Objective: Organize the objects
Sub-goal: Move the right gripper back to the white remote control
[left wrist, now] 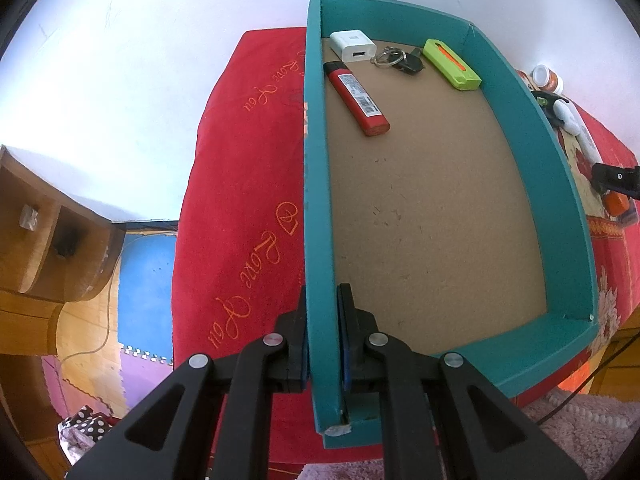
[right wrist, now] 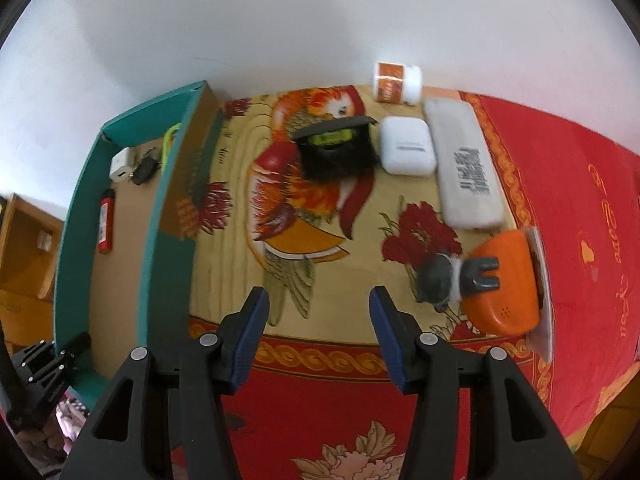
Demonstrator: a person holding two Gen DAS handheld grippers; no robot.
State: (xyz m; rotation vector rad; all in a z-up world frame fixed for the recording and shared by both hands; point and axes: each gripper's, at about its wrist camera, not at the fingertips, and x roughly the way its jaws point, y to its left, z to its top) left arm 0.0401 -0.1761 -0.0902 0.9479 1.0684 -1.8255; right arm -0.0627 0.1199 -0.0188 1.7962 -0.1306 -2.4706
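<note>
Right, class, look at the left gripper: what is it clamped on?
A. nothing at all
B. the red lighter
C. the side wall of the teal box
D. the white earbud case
C: in the left wrist view the left gripper has one pad on each face of the teal box side wall, while the red lighter lies loose inside.

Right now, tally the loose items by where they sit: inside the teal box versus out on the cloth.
In the teal box: 4 (white charger, keys, green case, red lighter)
On the cloth: 5 (small jar, black item, white earbud case, long white case, orange device)
Total: 9
</note>
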